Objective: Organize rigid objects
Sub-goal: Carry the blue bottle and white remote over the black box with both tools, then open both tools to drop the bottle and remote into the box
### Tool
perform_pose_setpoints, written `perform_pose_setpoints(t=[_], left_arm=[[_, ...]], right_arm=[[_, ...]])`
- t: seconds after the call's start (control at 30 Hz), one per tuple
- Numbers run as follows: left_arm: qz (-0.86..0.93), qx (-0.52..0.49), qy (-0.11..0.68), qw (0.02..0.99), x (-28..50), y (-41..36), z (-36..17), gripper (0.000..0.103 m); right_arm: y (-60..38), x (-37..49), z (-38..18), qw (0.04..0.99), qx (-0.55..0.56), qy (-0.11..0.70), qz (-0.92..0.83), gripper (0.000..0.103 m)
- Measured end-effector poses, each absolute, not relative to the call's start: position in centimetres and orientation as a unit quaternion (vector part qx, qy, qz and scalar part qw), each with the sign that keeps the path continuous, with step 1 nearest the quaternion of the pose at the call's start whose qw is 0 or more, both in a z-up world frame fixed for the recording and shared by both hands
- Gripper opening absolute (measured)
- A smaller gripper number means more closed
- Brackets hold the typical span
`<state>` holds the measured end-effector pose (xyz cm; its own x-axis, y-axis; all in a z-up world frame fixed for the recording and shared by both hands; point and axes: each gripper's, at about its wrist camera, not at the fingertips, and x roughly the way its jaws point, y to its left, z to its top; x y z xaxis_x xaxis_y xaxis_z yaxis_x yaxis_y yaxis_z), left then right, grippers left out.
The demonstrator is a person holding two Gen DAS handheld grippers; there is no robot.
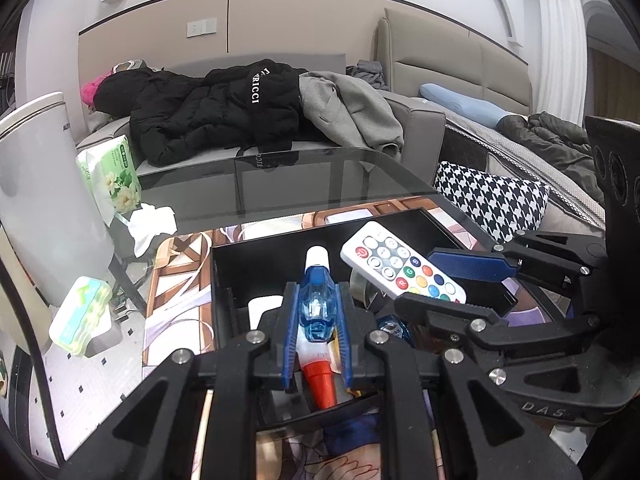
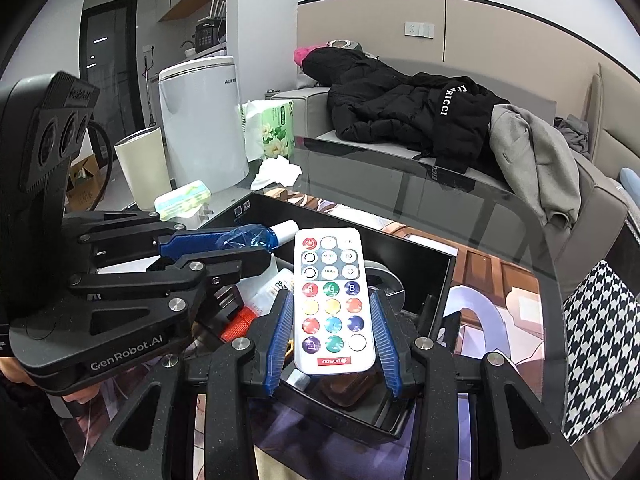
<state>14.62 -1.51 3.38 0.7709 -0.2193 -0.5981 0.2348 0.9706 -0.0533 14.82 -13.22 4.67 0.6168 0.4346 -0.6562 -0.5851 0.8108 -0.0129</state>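
A black open box (image 1: 280,258) (image 2: 418,258) sits on a printed mat on the glass table. My left gripper (image 1: 317,292) (image 2: 256,246) is shut on a small clear-blue bottle (image 1: 318,304) (image 2: 250,240) with a white cap, held over the box's left half. My right gripper (image 2: 332,298) (image 1: 416,280) is shut on a white remote (image 2: 330,300) (image 1: 402,264) with coloured buttons, held tilted over the box's right half. Under the bottle lies a white tube with a red cap (image 1: 322,380) (image 2: 240,322). A tape roll (image 1: 360,284) (image 2: 384,276) lies under the remote.
A green tissue pack (image 1: 116,176) (image 2: 276,128), a crumpled tissue (image 1: 154,224) and a green-lidded wipes box (image 1: 80,316) (image 2: 184,200) lie left of the mat. A white appliance (image 2: 204,120) stands beyond them. Behind the table are a sofa with a black jacket (image 1: 216,108) and a houndstooth cushion (image 2: 600,348).
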Motion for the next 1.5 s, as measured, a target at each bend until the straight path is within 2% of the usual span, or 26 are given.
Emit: perform_pose_setpoints(t=[0.4,0.5,0.63,0.7,0.73,0.87,1.0,1.07,1.13,1.23,1.3,1.4,1.47,1.5], left_arm=[[-0.125,0.02,0.327,0.936,14.7,-2.3,2.6,0.015],[-0.125,0.016,0.329,0.936,14.7,-2.2,2.5,0.016],[-0.124,0.015,0.329,0.936,14.6,-2.2,2.5,0.016],[-0.122,0.014,0.33,0.936,14.7,-2.1,2.5,0.019],[-0.119,0.013,0.33,0.936,14.7,-2.0,2.5,0.02],[-0.115,0.008,0.327,0.938,14.4,-1.5,2.6,0.038],[-0.117,-0.003,0.323,0.939,14.0,-1.0,3.0,0.048],[-0.117,-0.008,0.321,0.94,13.7,-0.7,3.2,0.049],[-0.12,-0.015,0.318,0.94,13.5,-0.5,3.5,0.053],[-0.12,-0.024,0.31,0.943,12.9,-0.2,3.8,0.063],[-0.12,-0.027,0.303,0.945,12.5,-0.1,4.0,0.08],[-0.113,-0.025,0.285,0.951,11.7,0.1,4.3,0.097],[-0.11,-0.024,0.278,0.954,11.4,0.2,4.4,0.098],[-0.11,-0.024,0.277,0.954,11.3,0.3,4.4,0.103]], right_arm=[[-13.6,14.5,4.7,0.892,-0.116,0.334,0.283,0.04],[-14.0,14.5,4.9,0.896,-0.118,0.33,0.273,0.05],[-14.4,14.2,5.0,0.896,-0.118,0.327,0.276,0.053],[-14.5,13.9,5.2,0.896,-0.116,0.323,0.281,0.058],[-14.6,13.7,5.3,0.896,-0.114,0.32,0.285,0.064],[-14.9,13.1,5.6,0.901,-0.114,0.307,0.285,0.081],[-15.3,12.5,6.0,0.907,-0.115,0.293,0.28,0.09],[-15.6,12.3,6.1,0.91,-0.114,0.286,0.276,0.098],[-15.9,12.1,6.3,0.913,-0.112,0.283,0.274,0.102],[-16.3,12.0,6.3,0.914,-0.108,0.282,0.272,0.102],[-16.6,11.9,6.3,0.915,-0.104,0.281,0.271,0.102],[-16.9,11.5,6.3,0.916,-0.101,0.278,0.271,0.102],[-17.1,11.4,6.2,0.916,-0.099,0.279,0.272,0.102],[-17.3,11.2,6.1,0.916,-0.097,0.277,0.272,0.102]])
